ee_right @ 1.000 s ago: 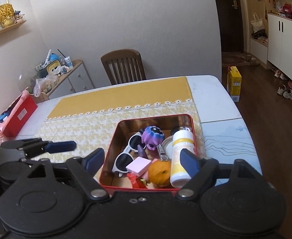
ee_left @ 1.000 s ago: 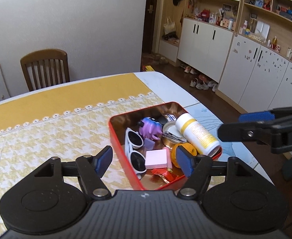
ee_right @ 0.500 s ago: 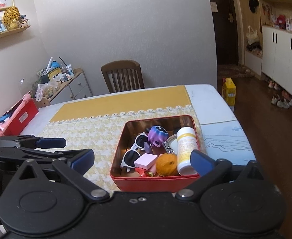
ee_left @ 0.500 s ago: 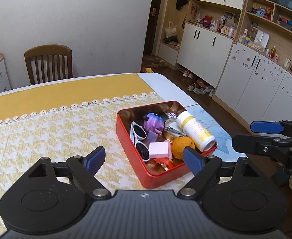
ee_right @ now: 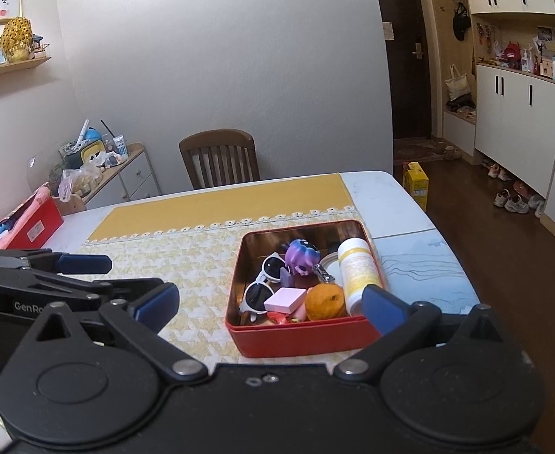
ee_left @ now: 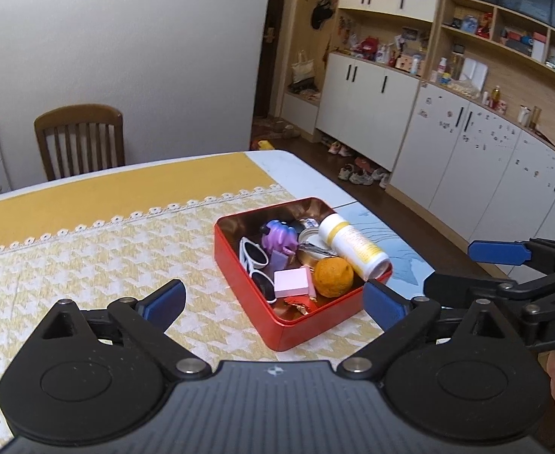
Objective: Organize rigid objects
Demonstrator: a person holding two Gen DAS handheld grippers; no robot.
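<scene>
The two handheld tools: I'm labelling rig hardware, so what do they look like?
Both match: matte black bodies with a ribbed top, two round discs, silver pivot bolts and linkage arms ending in blue pads. The left tool shows white "GenRo" lettering on its side in the right wrist view; the right tool shows "DA" in the left wrist view. No cables or sleeves show.

Plain pale wall (ee_right: 220,56) behind table (ee_right: 398,204). Wooden chair (ee_right: 219,159) at far side. Yellow patterned cloth (ee_left: 88,234) over tabletop. Dark wood floor (ee_right: 504,249). White cabinets (ee_left: 447,143) along right wall, cluttered shelves (ee_left: 504,30) above. Dark door (ee_right: 406,75) beyond.
</scene>
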